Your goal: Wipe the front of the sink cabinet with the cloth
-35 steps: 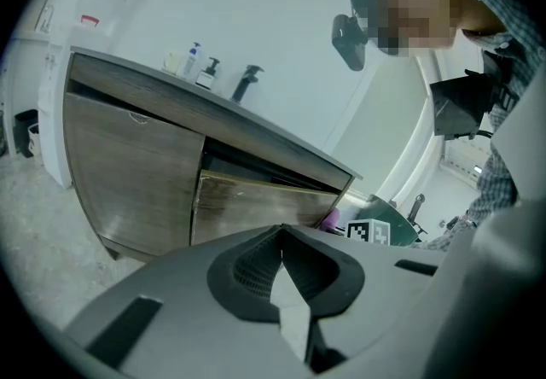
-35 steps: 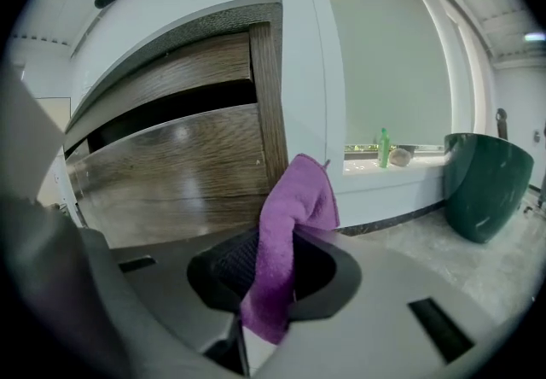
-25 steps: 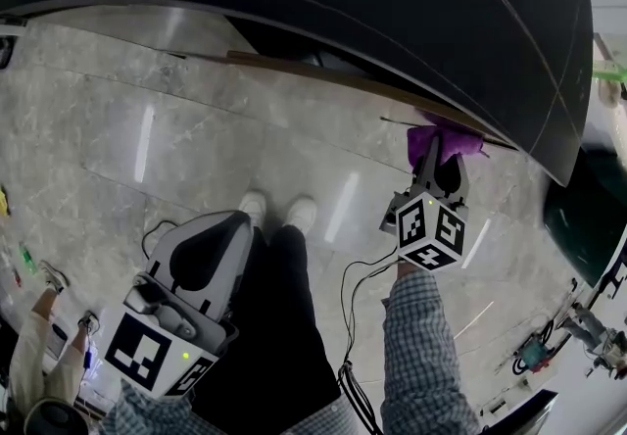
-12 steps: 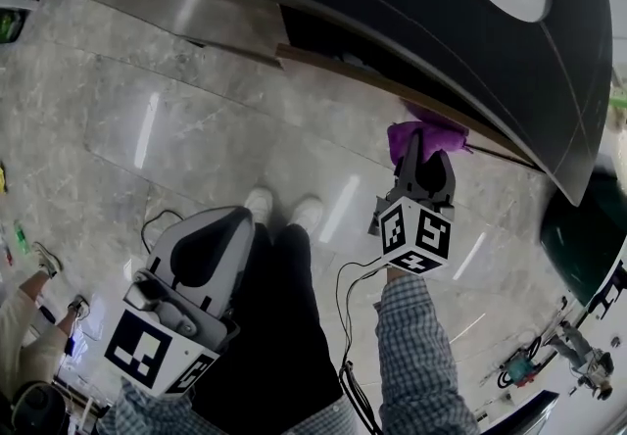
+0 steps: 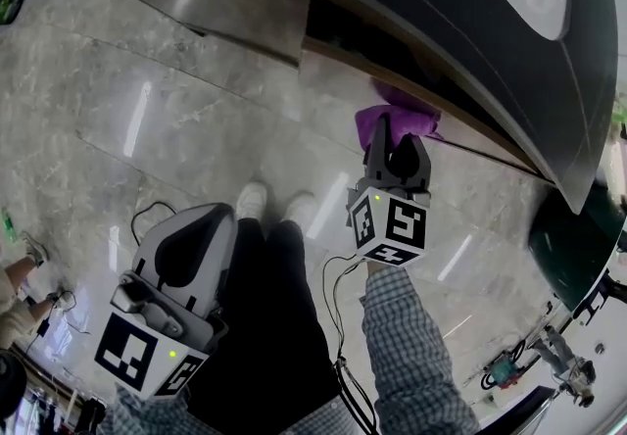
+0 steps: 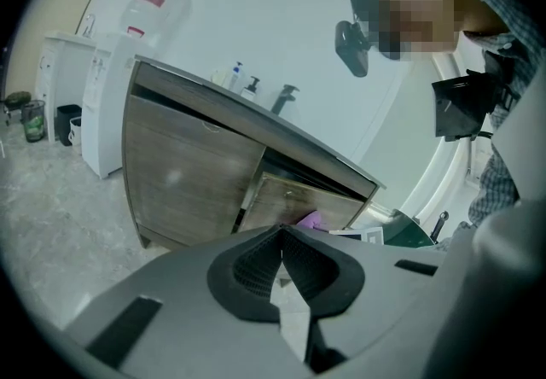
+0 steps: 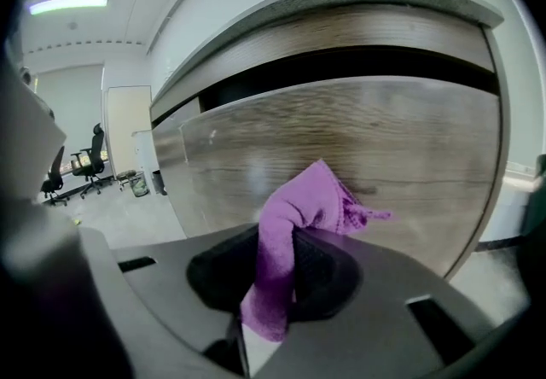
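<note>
The left claw [image 5: 211, 222] is held low and well back from the sink cabinet [image 6: 188, 172], beside the person's dark trousers [image 5: 274, 325]. Its smooth grey shell is tilted so the tips aim up toward the cabinet, with its marker cube [image 5: 137, 360] at the near end. In the left gripper view its ribbed black pads [image 6: 254, 264] meet at the tips with nothing between them, so this claw is closed and empty. From there the cabinet shows as a boxy unit faced in brown wood-grain panels, one drawer front standing a little proud of the rest. It sits under a dark, curved worktop [image 5: 441, 22] that carries a tap [image 6: 286, 98] and small bottles [image 6: 243, 83]. In front of the cabinet lies a glossy grey floor [image 5: 147, 110] of veined, stone-look tiles, and a pair of white shoes [image 5: 253, 198] stands on it, toes toward the cabinet

Further right, an arm in a checked sleeve [image 5: 411, 345] reaches nearly straight toward the cabinet. The right claw [image 5: 394, 129] points at the cabinet's front, just below the overhanging worktop edge. This claw is clamped on the cloth [image 7: 294, 206], a soft purple fleecy rag pinched in a vertical fold between the pads. One end hangs below the pads and the other is bunched into a rounded peak with a frayed corner. That peak lies right at the matt wood-grain drawer front of the cabinet; whether it presses on the wood cannot be told
</note>
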Action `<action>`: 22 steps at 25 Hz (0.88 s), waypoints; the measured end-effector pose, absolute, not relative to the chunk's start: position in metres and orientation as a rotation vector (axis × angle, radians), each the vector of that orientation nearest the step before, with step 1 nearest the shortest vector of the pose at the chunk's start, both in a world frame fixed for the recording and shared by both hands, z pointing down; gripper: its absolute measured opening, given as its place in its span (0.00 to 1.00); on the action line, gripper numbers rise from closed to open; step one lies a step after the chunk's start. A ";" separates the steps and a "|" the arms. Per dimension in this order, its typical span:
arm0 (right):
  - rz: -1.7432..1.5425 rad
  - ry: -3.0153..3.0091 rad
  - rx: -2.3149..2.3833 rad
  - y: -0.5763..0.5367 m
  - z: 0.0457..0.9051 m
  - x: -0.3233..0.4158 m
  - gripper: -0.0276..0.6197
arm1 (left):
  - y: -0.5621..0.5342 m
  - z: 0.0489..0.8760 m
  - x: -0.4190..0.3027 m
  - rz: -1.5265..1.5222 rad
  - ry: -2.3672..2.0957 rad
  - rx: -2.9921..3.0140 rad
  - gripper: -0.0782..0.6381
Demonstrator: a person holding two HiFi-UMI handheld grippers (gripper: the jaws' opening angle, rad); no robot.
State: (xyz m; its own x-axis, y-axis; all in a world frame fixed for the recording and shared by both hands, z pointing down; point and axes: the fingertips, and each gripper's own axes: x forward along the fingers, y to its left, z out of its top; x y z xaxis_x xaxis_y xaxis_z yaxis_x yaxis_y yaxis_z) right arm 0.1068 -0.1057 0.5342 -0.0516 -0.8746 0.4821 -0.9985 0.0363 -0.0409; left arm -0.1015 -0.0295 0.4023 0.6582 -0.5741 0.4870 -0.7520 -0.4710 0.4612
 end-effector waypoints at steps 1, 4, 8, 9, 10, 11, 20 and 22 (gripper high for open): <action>0.522 -2.014 1.877 -0.108 0.535 0.097 0.16 | -0.029 0.403 -0.106 0.345 -1.028 2.208 0.12; 0.483 -2.078 1.781 -0.116 0.537 0.066 0.16 | -0.027 0.405 -0.117 0.338 -1.049 2.195 0.12; 0.438 -2.140 1.664 -0.126 0.543 0.034 0.16 | -0.027 0.406 -0.125 0.328 -1.081 2.178 0.12; 0.430 -2.154 1.627 -0.127 0.545 0.026 0.16 | -0.027 0.406 -0.127 0.327 -1.089 2.173 0.12; 0.420 -2.169 1.583 -0.129 0.548 0.016 0.16 | -0.027 0.406 -0.130 0.326 -1.097 2.168 0.12; 0.404 -2.187 1.536 -0.130 0.550 0.007 0.16 | -0.027 0.406 -0.132 0.324 -1.106 2.162 0.12; 0.274 -2.380 1.168 -0.129 0.556 -0.078 0.16 | -0.025 0.404 -0.141 0.323 -1.150 2.144 0.12; 0.256 -2.374 1.129 -0.127 0.564 -0.076 0.16 | -0.026 0.405 -0.135 0.330 -1.150 2.142 0.12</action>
State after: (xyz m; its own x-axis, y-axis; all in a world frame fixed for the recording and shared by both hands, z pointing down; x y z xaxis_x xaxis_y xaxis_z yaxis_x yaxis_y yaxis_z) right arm -0.0762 -0.1265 0.5635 -0.5341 -0.6750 0.5089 -0.7680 0.6391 0.0417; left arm -0.1355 -0.0256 0.4045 0.5788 -0.6397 0.5058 -0.8106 -0.3835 0.4425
